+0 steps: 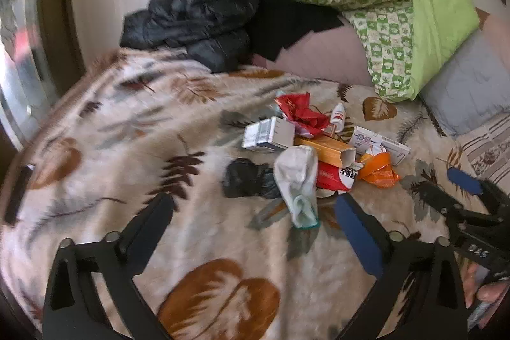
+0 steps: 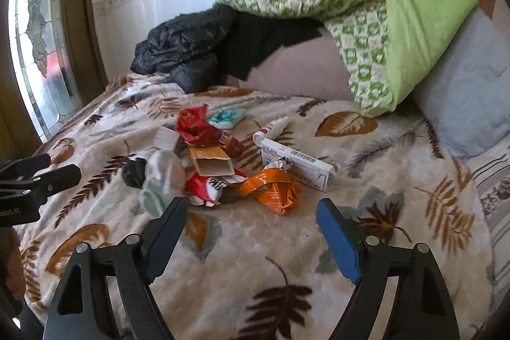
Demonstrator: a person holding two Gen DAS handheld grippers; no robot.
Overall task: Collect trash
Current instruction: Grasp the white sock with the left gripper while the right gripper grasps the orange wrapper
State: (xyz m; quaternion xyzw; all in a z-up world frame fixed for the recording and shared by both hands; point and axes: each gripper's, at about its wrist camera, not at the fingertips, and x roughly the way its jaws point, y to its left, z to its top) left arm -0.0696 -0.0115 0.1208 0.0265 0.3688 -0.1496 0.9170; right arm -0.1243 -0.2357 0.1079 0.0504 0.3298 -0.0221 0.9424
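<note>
A heap of trash lies on the leaf-print blanket (image 1: 127,148): a crumpled red wrapper (image 1: 302,113), a grey carton (image 1: 271,134), a tan open box (image 1: 328,150), a white sock-like cloth (image 1: 298,180), a black bag (image 1: 247,179), an orange wrapper (image 1: 379,171), a white box (image 1: 379,144) and a small white bottle (image 1: 338,116). My left gripper (image 1: 255,212) is open, just short of the white cloth. My right gripper (image 2: 251,212) is open, just short of the orange wrapper (image 2: 274,187). The right gripper also shows in the left wrist view (image 1: 468,184).
A black jacket (image 1: 197,21) and a green patterned quilt (image 1: 392,21) are piled at the bed's far side, with a grey pillow (image 1: 471,85) at the right. A window (image 2: 41,53) stands at the left. A teal packet (image 2: 228,117) lies behind the heap.
</note>
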